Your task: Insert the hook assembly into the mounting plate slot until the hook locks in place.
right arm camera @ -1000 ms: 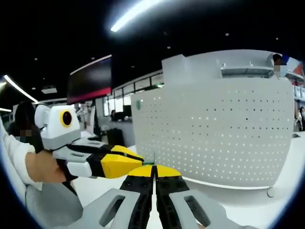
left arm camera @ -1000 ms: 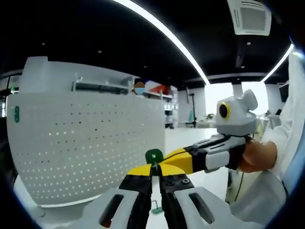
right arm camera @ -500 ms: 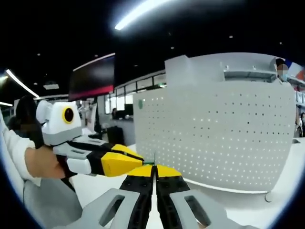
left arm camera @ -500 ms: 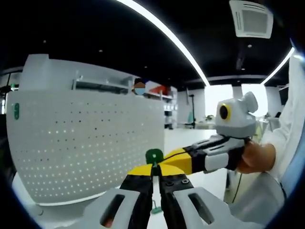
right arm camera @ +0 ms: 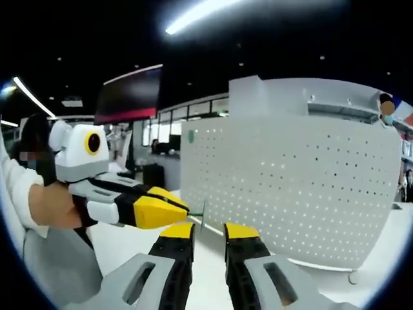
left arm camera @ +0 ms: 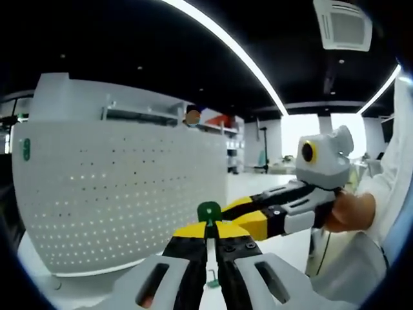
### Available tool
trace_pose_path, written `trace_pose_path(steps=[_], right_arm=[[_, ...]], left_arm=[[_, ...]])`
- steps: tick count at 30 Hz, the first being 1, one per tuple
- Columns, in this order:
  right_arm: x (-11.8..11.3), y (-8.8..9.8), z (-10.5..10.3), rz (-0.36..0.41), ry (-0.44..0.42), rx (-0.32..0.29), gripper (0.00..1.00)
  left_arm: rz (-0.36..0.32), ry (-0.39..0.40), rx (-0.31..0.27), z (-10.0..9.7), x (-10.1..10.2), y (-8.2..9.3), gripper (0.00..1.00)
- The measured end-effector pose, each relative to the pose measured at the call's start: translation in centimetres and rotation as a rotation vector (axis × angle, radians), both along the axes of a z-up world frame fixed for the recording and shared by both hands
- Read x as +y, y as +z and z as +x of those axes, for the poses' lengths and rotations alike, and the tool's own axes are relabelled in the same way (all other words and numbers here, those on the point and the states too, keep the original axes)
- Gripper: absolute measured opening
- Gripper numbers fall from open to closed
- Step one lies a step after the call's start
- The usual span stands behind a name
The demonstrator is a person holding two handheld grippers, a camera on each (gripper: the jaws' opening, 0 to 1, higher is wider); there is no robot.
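Note:
The mounting plate (left arm camera: pixel 97 194) is a white perforated board standing upright on the left of the left gripper view. My left gripper (left arm camera: pixel 208 229) is shut on the hook assembly, whose green round tab (left arm camera: pixel 208 210) sticks up between the yellow tips. A small green end (left arm camera: pixel 213 282) shows lower down between the jaws. My right gripper (left arm camera: pixel 251 218) reaches in from the right with its fingers apart, beside the tab. In the right gripper view, my right gripper (right arm camera: pixel 210 231) stands open, and the left gripper (right arm camera: pixel 173 210) holds the thin hook (right arm camera: pixel 203 216) edge-on before the plate (right arm camera: pixel 290 187).
A small green marker (left arm camera: pixel 26 149) sits on the plate's upper left corner. White tabletop (left arm camera: pixel 284 248) runs under both grippers. A person's hand and white sleeve (left arm camera: pixel 381 194) hold the right gripper. Another person (left arm camera: pixel 192 117) stands behind the plate.
My right gripper has opened and let go of the hook assembly. The left gripper keeps its hold. Both views have shifted slightly.

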State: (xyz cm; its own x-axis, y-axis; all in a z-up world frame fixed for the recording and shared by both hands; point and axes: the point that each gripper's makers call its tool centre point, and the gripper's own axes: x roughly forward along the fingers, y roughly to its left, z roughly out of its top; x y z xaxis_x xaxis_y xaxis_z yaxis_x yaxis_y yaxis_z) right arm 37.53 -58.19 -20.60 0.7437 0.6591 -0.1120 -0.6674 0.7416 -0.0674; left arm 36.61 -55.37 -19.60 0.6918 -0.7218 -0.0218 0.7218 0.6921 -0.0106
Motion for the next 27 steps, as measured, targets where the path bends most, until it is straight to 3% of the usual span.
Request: trace_pose_path(steps=[4, 12, 21, 27], right_arm=[[-0.1, 0.0, 0.1, -0.001, 0.001, -0.002, 0.25], [-0.1, 0.1, -0.1, -0.002, 0.033, -0.015, 0.44], [0.4, 0.3, -0.5, 0.027, 0.095, 0.001, 0.53], [0.1, 0.8, -0.5, 0.053, 0.093, -0.004, 0.58]], left_arm=[[0.002, 0.007, 0.005, 0.2, 0.3, -0.1, 0.03], [0.004, 0.025, 0.013, 0.5, 1.0, 0.0, 0.03], [0.006, 0.059, 0.025, 1.1, 2.5, 0.1, 0.03], [-0.018, 0.130, 0.012, 2.3, 4.8, 1.0, 0.03]])
